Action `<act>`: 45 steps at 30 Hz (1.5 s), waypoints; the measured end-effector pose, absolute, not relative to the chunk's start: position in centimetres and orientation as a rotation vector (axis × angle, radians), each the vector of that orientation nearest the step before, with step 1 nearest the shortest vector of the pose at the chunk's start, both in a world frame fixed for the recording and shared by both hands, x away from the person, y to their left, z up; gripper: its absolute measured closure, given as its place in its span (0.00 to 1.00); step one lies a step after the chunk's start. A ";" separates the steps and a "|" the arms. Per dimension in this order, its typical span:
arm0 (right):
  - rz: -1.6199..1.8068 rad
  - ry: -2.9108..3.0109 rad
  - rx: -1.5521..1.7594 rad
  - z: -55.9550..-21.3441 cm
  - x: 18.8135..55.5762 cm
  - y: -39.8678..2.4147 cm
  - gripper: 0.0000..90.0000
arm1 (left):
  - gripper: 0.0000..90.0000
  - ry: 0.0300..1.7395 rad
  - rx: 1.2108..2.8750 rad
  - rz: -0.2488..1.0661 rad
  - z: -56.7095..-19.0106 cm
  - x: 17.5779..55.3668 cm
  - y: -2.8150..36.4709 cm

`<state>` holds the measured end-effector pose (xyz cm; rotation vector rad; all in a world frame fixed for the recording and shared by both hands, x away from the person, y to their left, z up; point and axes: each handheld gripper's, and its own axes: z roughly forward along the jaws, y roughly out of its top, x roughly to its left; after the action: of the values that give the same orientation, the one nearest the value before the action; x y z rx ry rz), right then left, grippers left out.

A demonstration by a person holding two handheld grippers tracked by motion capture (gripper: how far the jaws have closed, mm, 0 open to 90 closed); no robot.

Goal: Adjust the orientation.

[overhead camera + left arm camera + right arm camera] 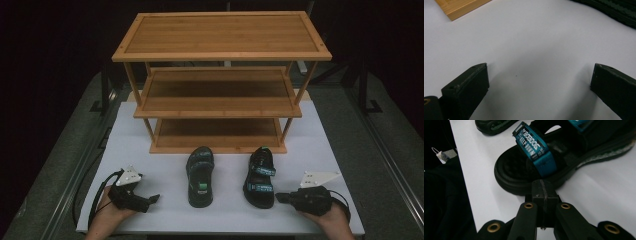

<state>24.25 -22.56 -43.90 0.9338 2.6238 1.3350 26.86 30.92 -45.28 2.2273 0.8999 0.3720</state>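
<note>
Your left hand-held gripper (153, 199) rests spread and your right hand-held gripper (278, 197) pressed together, flanking two sandals (200, 176) staged below the bamboo rack (220, 55).

The three-tier shelf rack (220, 37) looks like pale wood with a smooth, faintly satin finish, and it stands on a smooth matt white table top (150, 170). The two black sandals (259, 177) have rubbery matt soles and woven teal cloth straps (535, 147) with printed lettering. The left gripper's matt black plastic pads (471, 82) look slightly rough at their edges, and the right gripper (543, 192) shows matt black plastic links with brass-coloured metal rivets (528, 205).
</note>
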 end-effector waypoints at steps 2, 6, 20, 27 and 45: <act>1.336 2.625 0.931 -43.9 24.4 -22.3 1.00 | 0.01 0.900 2.228 0.372 -45.3 26.9 30.9; 1.344 2.645 0.922 -44.0 24.6 -21.6 1.00 | 0.01 0.900 2.227 0.372 -45.3 26.9 30.9; 1.357 2.711 0.780 -43.8 25.4 -16.8 1.00 | 0.01 0.900 2.227 0.372 -45.3 26.9 30.9; 1.404 2.703 0.775 -43.3 24.9 -17.0 0.99 | 0.01 0.900 2.227 0.372 -45.3 26.9 30.9; 1.383 2.519 0.968 -42.1 26.2 -24.6 0.99 | 0.01 0.900 2.227 0.372 -45.3 26.9 30.9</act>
<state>26.17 -24.56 -42.10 0.9678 2.5192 1.3833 26.85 30.91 -45.30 2.2268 0.9002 0.3723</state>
